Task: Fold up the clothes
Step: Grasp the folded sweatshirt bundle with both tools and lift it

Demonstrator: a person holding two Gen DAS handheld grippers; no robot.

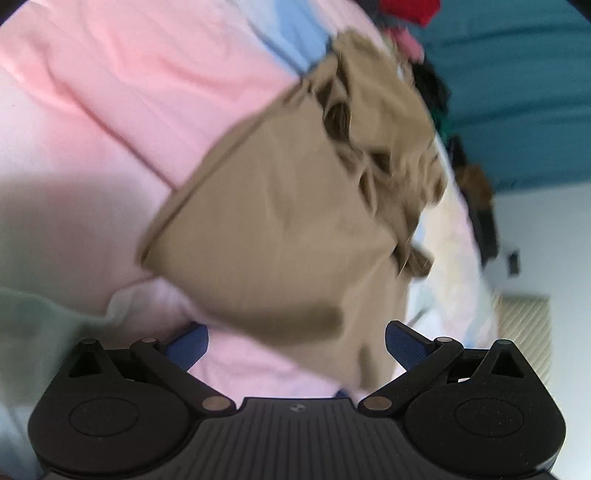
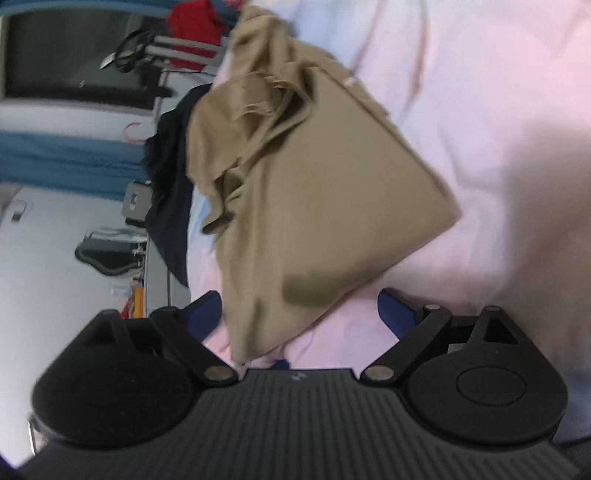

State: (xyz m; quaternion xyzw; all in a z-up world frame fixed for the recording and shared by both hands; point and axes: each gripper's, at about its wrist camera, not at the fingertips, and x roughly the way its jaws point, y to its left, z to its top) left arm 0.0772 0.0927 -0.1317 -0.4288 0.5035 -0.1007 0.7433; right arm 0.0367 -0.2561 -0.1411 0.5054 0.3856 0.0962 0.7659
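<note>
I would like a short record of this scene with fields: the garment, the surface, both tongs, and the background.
garment: tan garment, partly folded, smooth near part, bunched far end
surface: pink bedding, garment lies on it
left tongs: open, garment edge between the fingers, not gripped
right tongs: open, garment edge between the fingers
background: red cloth and dark clothes beyond the garment
image quality: blurred

each view looks forward from a wrist, along two spread blue-padded fingers, close over a pink quilted bedspread [image 1: 110, 92]. both share the same crumpled tan cloth garment [image 1: 288, 221], filling mid-frame. the left view is rolled so a teal curtain [image 1: 517, 92] stands at right; the right view is rolled so it lies at left.
</note>
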